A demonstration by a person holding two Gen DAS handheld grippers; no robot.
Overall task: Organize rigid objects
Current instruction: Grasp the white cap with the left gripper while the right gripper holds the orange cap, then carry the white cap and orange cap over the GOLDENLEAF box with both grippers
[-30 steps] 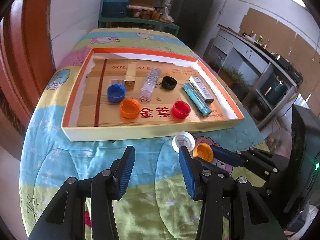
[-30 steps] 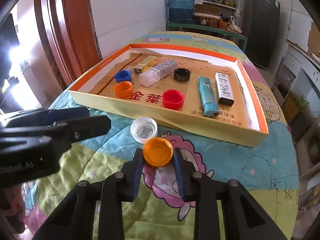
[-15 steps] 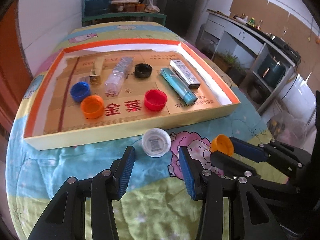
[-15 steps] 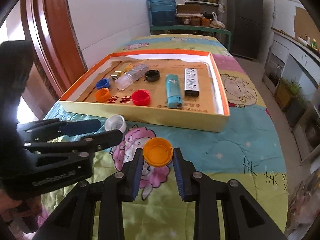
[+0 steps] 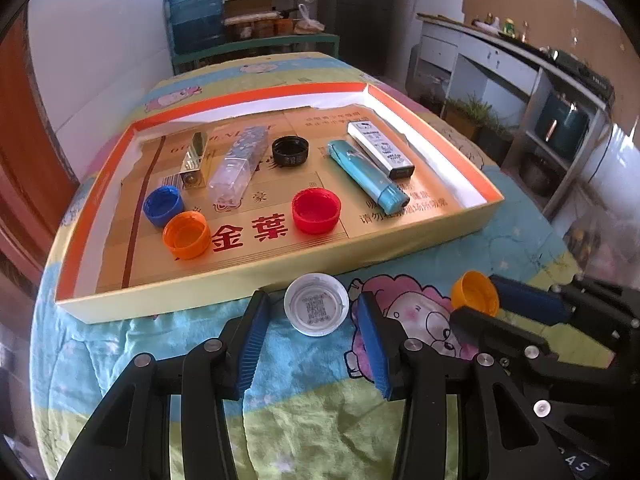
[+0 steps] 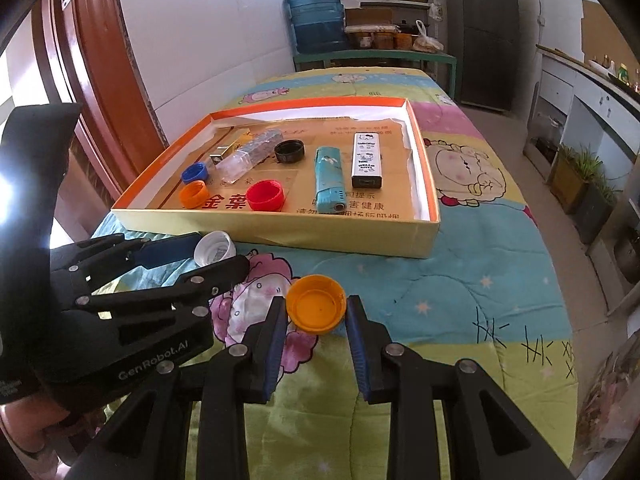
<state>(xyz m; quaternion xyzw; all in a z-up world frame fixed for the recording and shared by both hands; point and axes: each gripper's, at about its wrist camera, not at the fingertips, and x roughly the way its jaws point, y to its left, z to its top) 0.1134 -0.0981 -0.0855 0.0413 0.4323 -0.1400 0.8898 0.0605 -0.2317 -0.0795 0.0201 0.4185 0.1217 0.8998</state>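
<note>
A shallow cardboard box (image 5: 248, 280) (image 6: 280, 236) lies on the patterned blanket. In it are blue, orange (image 5: 186, 235), red (image 5: 316, 211) and black caps, a clear case, a gold lighter, a teal lighter (image 5: 366, 178) and a white lighter. My left gripper (image 5: 312, 320) is open, its fingers on either side of a white cap (image 5: 316, 309) (image 6: 214, 247) lying just outside the box's front wall. My right gripper (image 6: 317, 312) is shut on an orange cap (image 6: 316, 309) (image 5: 475, 294), held above the blanket to the right of the white cap.
The blanket-covered table (image 6: 480, 300) drops off at the right and near edges. A wooden door frame (image 6: 96, 80) stands at the left. Shelves with a water jug (image 6: 318, 18) and a fridge stand beyond the far end.
My left gripper moved forward so the white cap lies between its open fingers. My right gripper lifted the orange cap and carried it right, away from the white cap.
</note>
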